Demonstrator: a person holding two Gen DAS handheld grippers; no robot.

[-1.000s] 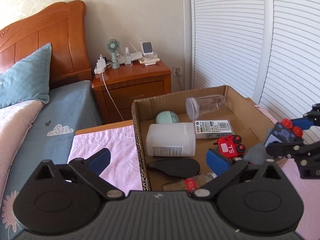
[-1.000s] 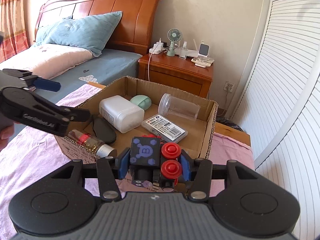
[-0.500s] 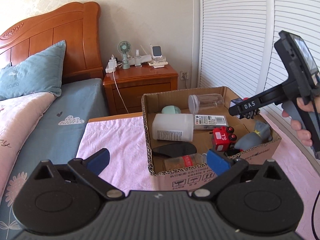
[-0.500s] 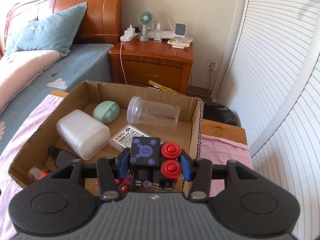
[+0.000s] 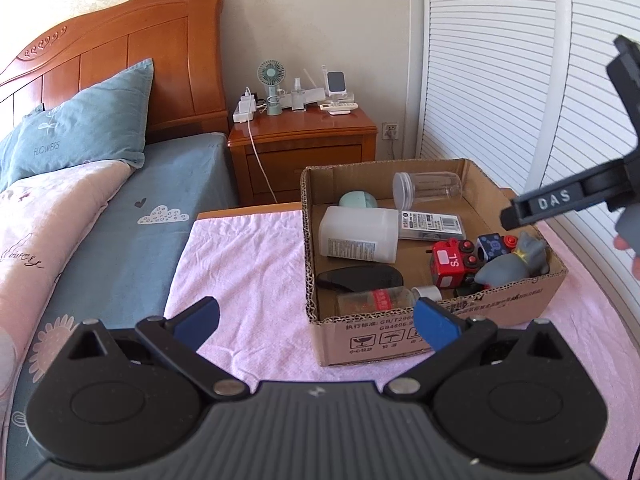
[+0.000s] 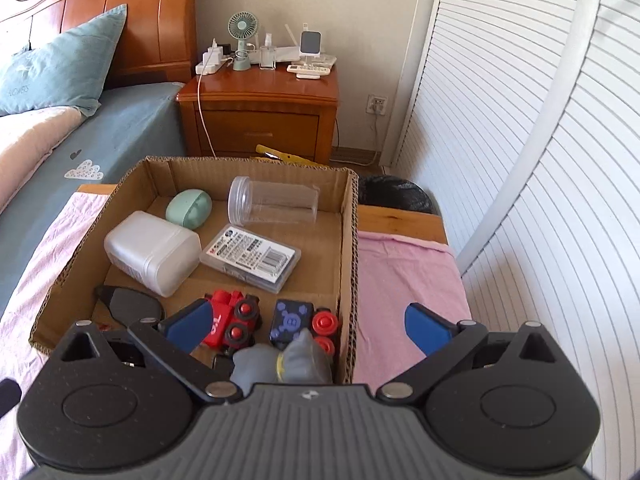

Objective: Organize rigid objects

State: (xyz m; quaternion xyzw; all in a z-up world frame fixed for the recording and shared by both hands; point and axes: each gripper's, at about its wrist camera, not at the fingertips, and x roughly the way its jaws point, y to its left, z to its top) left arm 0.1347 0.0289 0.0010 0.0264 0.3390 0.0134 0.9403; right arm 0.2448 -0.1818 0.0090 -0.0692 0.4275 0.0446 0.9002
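right wrist view: right gripper jaws just sprang wide, nothing between them; blue block toy dropped in cardboard box, 6 o'clock corner, beside red train. left gripper spread, empty. placement looks done.

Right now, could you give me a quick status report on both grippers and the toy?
Right gripper just opened, empty. Left gripper open, empty. Black toy car in cardboard box. Nothing obstructing.

hidden: grey figure base behind tool body | black mirror partly covered
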